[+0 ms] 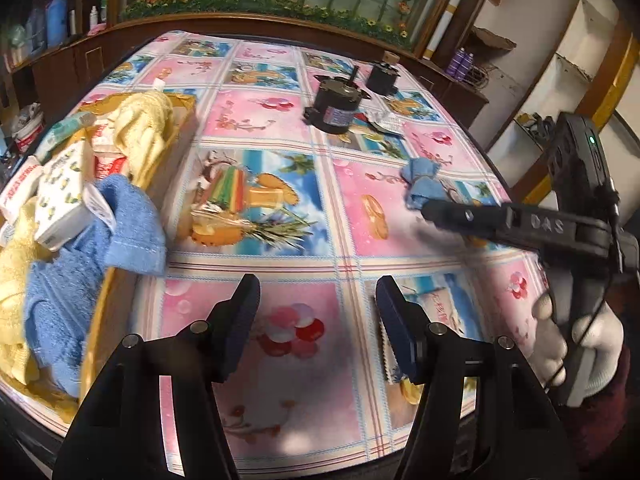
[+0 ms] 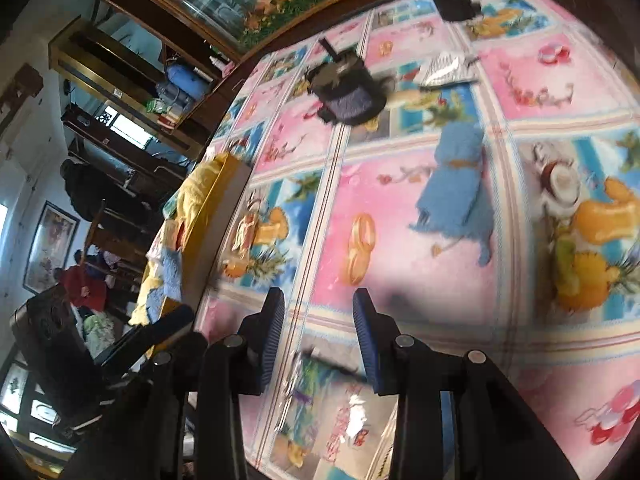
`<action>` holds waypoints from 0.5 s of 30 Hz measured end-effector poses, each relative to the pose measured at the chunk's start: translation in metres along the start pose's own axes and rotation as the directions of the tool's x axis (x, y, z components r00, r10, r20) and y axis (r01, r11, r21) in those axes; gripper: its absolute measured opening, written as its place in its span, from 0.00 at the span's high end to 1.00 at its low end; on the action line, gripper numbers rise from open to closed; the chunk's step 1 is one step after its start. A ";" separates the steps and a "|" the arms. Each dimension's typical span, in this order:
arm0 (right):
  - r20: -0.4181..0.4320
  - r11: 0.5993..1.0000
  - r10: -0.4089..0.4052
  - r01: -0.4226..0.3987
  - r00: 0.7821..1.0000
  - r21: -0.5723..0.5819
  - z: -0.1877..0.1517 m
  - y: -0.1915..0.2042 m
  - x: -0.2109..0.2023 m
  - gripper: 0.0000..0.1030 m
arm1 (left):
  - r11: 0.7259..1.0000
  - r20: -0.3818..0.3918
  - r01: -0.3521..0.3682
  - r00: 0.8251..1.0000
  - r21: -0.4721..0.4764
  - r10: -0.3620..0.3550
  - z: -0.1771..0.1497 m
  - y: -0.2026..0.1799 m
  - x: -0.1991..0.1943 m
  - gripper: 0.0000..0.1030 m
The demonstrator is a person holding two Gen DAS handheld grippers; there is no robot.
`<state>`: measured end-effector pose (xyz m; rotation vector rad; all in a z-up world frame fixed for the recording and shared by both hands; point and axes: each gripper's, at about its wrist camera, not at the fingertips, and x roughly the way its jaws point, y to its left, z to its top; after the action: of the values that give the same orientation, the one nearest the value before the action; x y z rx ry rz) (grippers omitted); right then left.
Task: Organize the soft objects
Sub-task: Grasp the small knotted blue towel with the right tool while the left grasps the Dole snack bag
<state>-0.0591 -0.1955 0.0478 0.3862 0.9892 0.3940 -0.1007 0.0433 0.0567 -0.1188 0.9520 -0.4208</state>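
A small blue cloth (image 1: 422, 182) tied in the middle lies on the patterned tablecloth at the right; it also shows in the right wrist view (image 2: 456, 184). A yellow box (image 1: 108, 292) at the left holds a blue towel (image 1: 76, 264), yellow towels (image 1: 140, 132) and small cartons. My left gripper (image 1: 316, 308) is open and empty over the near table edge. My right gripper (image 2: 320, 320) is open and empty; in the left wrist view its fingers (image 1: 452, 214) reach just below the blue cloth.
A black motor (image 1: 340, 104) and a second dark motor (image 1: 382, 76) stand at the far side, with a crumpled foil wrapper (image 1: 384, 122) beside them. A wooden cabinet (image 1: 260, 26) runs behind the table. The yellow box's wall (image 2: 224, 216) borders the left.
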 end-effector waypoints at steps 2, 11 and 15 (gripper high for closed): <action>0.055 0.994 -0.107 0.108 0.993 -0.011 0.011 -0.007 -0.005 0.58 | 0.998 -0.019 0.050 0.999 0.042 -0.049 -0.004 -0.012 0.006 0.41; -0.005 0.964 -0.263 0.263 0.965 0.036 0.048 -0.038 0.040 0.50 | 0.869 0.015 0.087 0.994 0.486 -0.108 -0.011 -0.072 0.008 0.41; -0.032 0.966 -0.257 0.256 0.966 -0.029 0.042 -0.031 0.044 0.76 | 0.788 -0.064 0.143 0.989 0.599 -0.131 -0.007 -0.084 0.022 0.41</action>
<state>0.0033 -0.2063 0.0221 0.2256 1.0534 0.1787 -0.1200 -0.0422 0.0591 0.4058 0.7887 -0.8471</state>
